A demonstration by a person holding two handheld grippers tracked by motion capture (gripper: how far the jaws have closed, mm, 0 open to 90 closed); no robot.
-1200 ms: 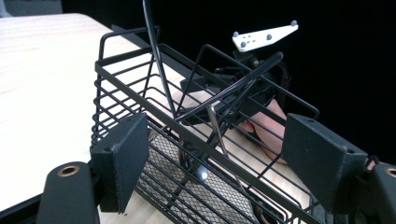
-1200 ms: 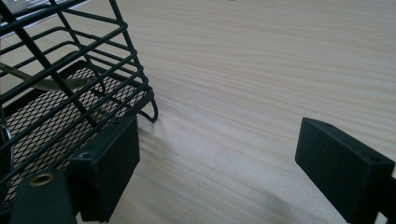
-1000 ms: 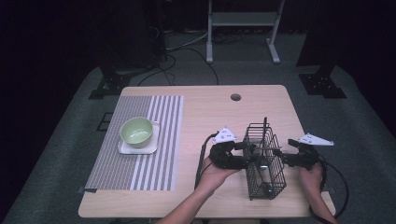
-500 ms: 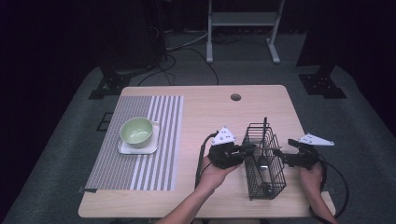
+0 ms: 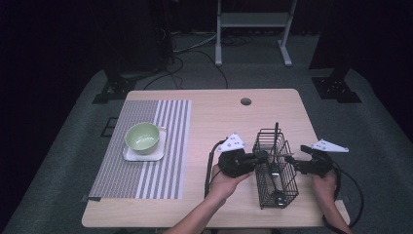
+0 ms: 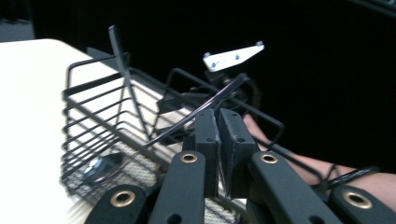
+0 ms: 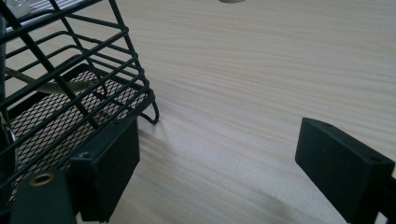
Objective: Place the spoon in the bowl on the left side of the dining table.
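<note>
A black wire basket (image 5: pixel 278 189) stands on the wooden table's (image 5: pixel 219 122) right half. My left gripper (image 5: pixel 260 157) reaches its left rim from the left. In the left gripper view the jaws (image 6: pixel 218 114) have just been closing and are shut on a thin top wire of the basket (image 6: pixel 93 112). My right gripper (image 5: pixel 291 160) sits at the basket's right side. It is open (image 7: pixel 217 135), with bare table between its jaws and one finger (image 7: pixel 109 163) beside the basket's wall (image 7: pixel 70 56). A dark utensil handle (image 5: pixel 276 132) sticks up inside, and a metal utensil (image 6: pixel 100 165) lies on the mesh bottom.
A green bowl (image 5: pixel 142 136) sits on a white square plate (image 5: pixel 130 156) on a striped placemat (image 5: pixel 165 161) at the left. A round hole (image 5: pixel 246 101) marks the table's far edge. Cables trail from both grippers toward the near edge.
The left gripper's jaws have come together on the basket's left rim. Both hands and the basket have stayed where they were.
</note>
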